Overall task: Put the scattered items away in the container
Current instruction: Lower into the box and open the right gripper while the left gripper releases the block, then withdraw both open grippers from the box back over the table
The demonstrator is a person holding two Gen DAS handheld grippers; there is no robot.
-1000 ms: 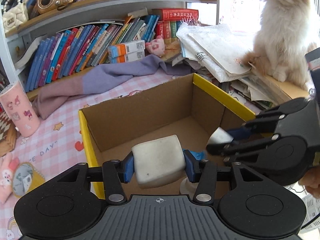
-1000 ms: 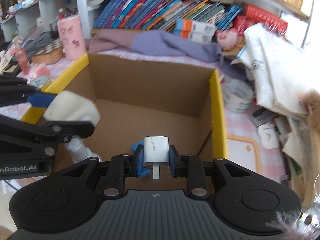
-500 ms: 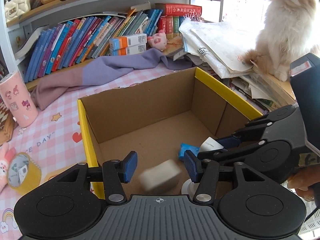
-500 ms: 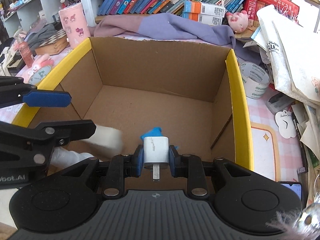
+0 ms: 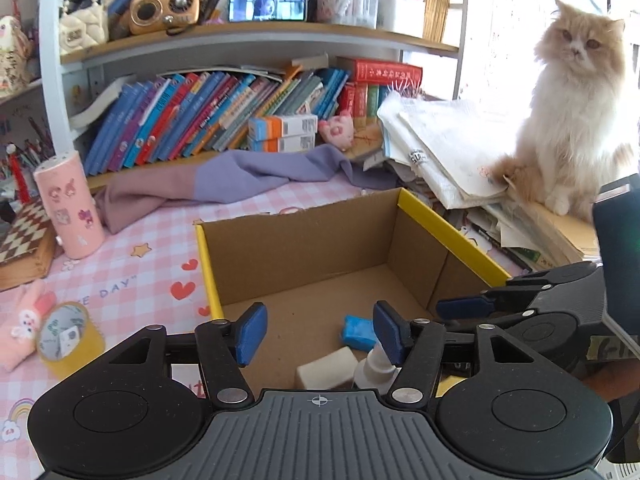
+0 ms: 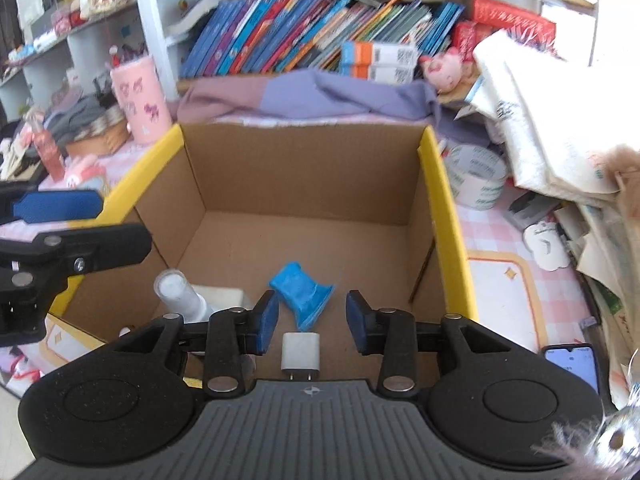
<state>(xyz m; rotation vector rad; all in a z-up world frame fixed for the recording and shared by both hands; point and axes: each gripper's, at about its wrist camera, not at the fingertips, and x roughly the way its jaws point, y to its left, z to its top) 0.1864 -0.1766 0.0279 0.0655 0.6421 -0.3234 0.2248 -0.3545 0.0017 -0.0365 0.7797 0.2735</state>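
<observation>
Looking along the left gripper (image 5: 317,333), its jaws are seen spread and empty; the white block (image 5: 326,369) held a second ago now lies on the floor of the cardboard box (image 5: 304,240), beside a small bottle (image 5: 374,368) and a blue packet (image 5: 358,331). Along the right gripper (image 6: 312,322), the jaws are likewise parted, and the charger (image 6: 301,350) has been released into the box. Both drops appear done; a tape roll (image 5: 68,336) is left outside.

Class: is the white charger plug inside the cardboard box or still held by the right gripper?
Inside: the charger plug lies below the open right gripper, in the cardboard box.
</observation>
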